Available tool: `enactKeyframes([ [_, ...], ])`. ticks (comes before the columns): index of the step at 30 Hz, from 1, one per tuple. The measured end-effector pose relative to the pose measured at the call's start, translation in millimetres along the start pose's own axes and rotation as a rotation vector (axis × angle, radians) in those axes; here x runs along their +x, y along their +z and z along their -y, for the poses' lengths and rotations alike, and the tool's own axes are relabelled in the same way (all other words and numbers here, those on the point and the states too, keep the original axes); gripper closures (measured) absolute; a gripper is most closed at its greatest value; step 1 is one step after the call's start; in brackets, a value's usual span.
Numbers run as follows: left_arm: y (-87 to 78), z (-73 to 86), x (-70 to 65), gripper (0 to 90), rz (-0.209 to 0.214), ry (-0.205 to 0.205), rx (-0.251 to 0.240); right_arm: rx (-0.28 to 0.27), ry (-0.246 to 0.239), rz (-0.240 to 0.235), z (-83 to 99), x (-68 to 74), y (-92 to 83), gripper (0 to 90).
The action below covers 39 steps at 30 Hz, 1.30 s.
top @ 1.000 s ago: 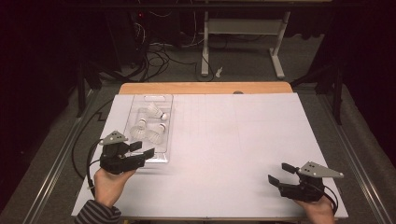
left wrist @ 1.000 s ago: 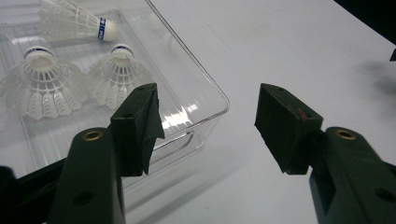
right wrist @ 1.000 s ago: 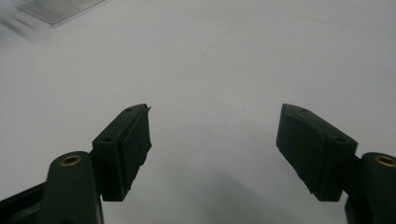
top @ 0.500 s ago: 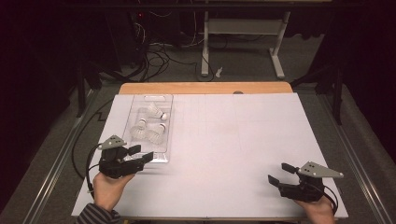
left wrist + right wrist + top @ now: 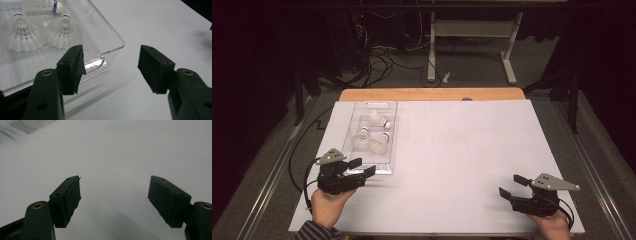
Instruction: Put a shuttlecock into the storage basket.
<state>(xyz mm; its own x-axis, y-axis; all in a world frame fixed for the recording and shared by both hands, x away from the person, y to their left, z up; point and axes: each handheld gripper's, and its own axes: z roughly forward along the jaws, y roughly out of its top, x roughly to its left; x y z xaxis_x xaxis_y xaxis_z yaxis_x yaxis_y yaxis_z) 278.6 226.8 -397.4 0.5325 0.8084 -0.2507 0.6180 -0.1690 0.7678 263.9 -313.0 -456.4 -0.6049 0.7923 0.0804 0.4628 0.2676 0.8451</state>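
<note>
A clear plastic tray (image 5: 373, 161) lies at the left of the white table and holds three white shuttlecocks (image 5: 360, 139). My left gripper (image 5: 362, 167) is open just short of the tray's near end, jaws pointing right and away. In the left gripper view, the gripper (image 5: 113, 67) straddles the tray's near corner (image 5: 110, 47) without touching it, with shuttlecocks (image 5: 21, 32) inside beyond. My right gripper (image 5: 511, 185) rests open near the front right edge, holding nothing. Its own view shows the open gripper (image 5: 113, 200) over bare white surface.
The white sheet (image 5: 462, 145) covers most of the table, with a wooden strip (image 5: 432, 94) along the far edge. Cables and a desk frame (image 5: 472, 35) stand on the floor beyond. A corner of the tray (image 5: 32, 125) shows far off in the right gripper view.
My left gripper has drawn back a little from the tray toward the near edge of the table. The right gripper has stayed put.
</note>
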Motion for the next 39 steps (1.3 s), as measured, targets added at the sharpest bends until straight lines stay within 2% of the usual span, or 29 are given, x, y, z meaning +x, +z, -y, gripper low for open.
enactKeyframes([
  [10,0.2,8.1,1.3,37.6,0.0,-0.005,-0.013,0.001,0.001,0.0,0.0,0.0,0.1,26.7],
  [20,1.1,17.7,5.1,37.2,0.007,-0.029,-0.034,0.001,0.0,-0.001,0.0,0.0,0.3,26.7],
  [39,3.5,32.4,7.0,35.9,-0.008,-0.024,-0.051,0.0,0.003,0.0,0.0,0.1,-0.2,26.7],
])
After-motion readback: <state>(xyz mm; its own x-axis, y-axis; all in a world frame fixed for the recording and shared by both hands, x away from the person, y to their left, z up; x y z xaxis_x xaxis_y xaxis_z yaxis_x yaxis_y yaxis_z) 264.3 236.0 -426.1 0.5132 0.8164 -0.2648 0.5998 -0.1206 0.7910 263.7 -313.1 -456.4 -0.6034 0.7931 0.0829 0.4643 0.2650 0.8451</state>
